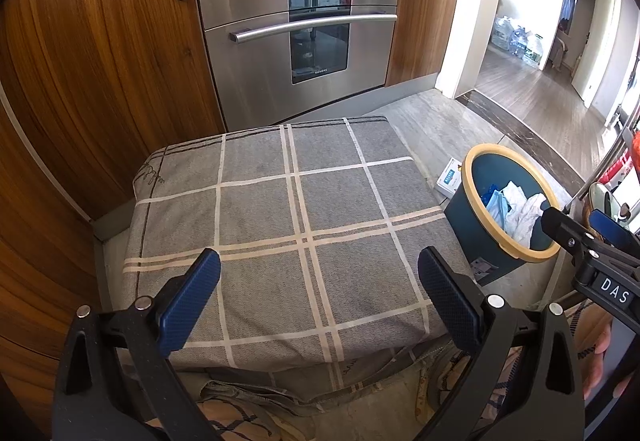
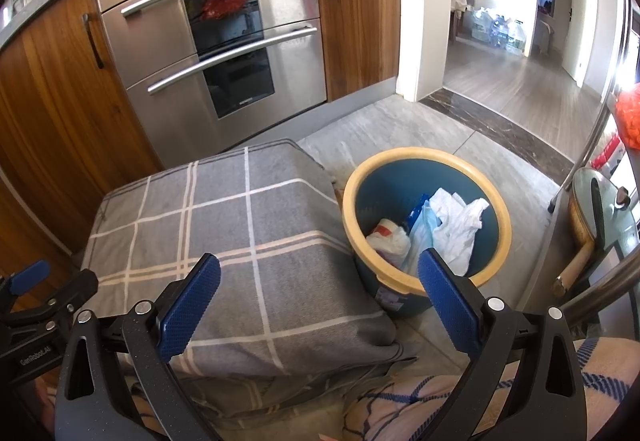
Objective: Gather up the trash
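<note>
Both grippers, left and right, hover wide and empty over a bare cushion; trash sits in the bin at right. Collection looks complete; next, seek strays.

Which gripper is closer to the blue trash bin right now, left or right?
Right. The right gripper hovers at the blue trash bin's near rim; the left gripper is over the plaid cushion beside it.

Black gripper frames, blue textured pads, silver screws, "DAS" label.
</note>
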`<state>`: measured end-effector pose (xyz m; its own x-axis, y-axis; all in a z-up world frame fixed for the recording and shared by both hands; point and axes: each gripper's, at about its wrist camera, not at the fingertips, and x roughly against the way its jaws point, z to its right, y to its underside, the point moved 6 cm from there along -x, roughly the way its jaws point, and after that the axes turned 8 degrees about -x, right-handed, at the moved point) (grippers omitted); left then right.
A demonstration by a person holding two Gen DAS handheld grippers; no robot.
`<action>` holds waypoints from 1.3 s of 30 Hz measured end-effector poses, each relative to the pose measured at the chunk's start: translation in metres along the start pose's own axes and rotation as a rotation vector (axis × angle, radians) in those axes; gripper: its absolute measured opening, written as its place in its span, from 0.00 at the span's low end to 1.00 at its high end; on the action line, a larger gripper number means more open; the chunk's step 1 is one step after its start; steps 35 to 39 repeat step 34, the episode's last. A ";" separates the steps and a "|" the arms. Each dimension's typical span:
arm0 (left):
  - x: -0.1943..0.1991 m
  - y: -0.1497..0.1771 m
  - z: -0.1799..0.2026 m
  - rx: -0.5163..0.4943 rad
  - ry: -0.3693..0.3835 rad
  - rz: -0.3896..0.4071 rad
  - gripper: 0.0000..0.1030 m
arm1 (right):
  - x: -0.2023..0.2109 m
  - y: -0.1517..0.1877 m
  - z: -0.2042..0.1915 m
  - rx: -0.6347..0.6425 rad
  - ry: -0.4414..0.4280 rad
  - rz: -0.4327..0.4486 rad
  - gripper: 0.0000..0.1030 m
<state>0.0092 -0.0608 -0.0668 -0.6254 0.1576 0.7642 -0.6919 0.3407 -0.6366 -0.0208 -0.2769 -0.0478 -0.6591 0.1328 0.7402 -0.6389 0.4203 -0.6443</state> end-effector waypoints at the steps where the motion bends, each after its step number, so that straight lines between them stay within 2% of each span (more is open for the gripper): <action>1: 0.000 0.000 0.000 0.000 0.001 0.000 0.95 | 0.000 0.000 0.000 0.000 0.000 0.001 0.95; 20: -0.001 -0.001 0.001 -0.011 0.004 0.010 0.95 | 0.000 0.003 0.000 -0.002 -0.002 -0.003 0.95; 24: 0.001 -0.003 0.000 -0.021 -0.018 0.028 0.95 | 0.000 0.002 0.000 -0.001 -0.002 -0.004 0.95; 31: -0.004 0.001 0.000 -0.017 -0.029 -0.015 0.95 | -0.002 0.006 -0.002 0.000 -0.005 -0.013 0.95; 39: -0.004 0.001 -0.001 -0.005 -0.018 -0.019 0.95 | -0.002 0.006 -0.001 -0.004 -0.006 -0.016 0.95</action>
